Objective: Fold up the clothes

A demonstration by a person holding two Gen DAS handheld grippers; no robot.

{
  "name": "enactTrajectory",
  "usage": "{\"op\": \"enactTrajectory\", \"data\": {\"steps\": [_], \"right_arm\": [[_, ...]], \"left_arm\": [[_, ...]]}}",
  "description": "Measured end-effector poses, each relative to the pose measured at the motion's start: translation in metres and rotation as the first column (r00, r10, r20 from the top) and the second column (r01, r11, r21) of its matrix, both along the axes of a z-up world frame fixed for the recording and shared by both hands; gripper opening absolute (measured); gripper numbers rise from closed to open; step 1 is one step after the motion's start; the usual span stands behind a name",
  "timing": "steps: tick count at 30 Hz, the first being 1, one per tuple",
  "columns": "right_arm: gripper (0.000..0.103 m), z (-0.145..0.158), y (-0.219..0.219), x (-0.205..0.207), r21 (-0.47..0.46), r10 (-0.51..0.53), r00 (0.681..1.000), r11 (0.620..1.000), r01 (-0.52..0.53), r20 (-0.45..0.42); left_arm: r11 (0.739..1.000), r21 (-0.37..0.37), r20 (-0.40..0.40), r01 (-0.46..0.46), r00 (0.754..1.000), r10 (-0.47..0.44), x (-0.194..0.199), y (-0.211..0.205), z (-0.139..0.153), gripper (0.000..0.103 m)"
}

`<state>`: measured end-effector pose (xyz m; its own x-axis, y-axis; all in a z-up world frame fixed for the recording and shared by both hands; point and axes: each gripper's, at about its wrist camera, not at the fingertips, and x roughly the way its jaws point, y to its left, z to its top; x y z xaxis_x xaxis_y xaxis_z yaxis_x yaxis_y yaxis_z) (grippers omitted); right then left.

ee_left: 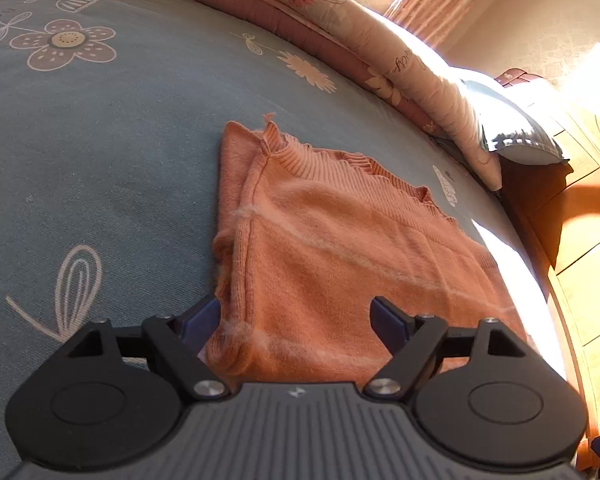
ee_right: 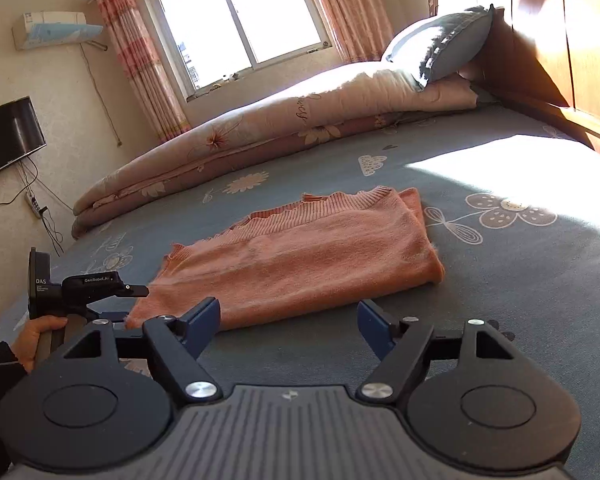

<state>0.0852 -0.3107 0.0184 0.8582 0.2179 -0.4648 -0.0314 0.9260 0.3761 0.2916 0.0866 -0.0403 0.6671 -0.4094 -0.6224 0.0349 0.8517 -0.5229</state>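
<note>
A folded orange knit sweater lies flat on the blue flowered bedsheet, ribbed hem toward the far side. My left gripper is open, its blue fingers either side of the sweater's near end, low over it. From the right wrist the sweater stretches across the sheet. My right gripper stands open just short of the sweater's long edge, nothing between its fingers. The left gripper, held by a hand, sits at the sweater's left end.
A rolled floral quilt lies along the bed's far side with a blue pillow against the wooden headboard. Behind are a window, curtains, a wall television and an air conditioner. Wooden furniture borders the bed.
</note>
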Motion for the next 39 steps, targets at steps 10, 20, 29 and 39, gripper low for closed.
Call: {"op": "enactTrajectory", "data": {"steps": [10, 20, 29, 39], "right_arm": [[0.098, 0.003, 0.009, -0.010, 0.038, 0.027, 1.000, 0.999, -0.027, -0.012], [0.098, -0.042, 0.019, 0.141, 0.156, 0.234, 0.972, 0.961, -0.229, -0.016], [0.098, -0.089, -0.015, 0.200, 0.193, 0.268, 0.949, 0.953, -0.235, -0.167], [0.098, -0.049, -0.063, 0.171, 0.234, 0.008, 0.861, 0.964, 0.129, -0.508]], "left_arm": [[0.987, 0.031, 0.064, 0.157, 0.985, -0.159, -0.014, -0.039, 0.046, 0.085], [0.937, -0.194, 0.042, 0.289, 0.957, -0.287, 0.033, -0.094, 0.006, 0.085], [0.913, -0.275, -0.119, 0.300, 0.932, -0.342, 0.061, -0.095, -0.042, 0.085], [0.986, -0.154, -0.418, 0.069, 0.899, -0.128, 0.057, -0.072, 0.006, 0.085]]}}
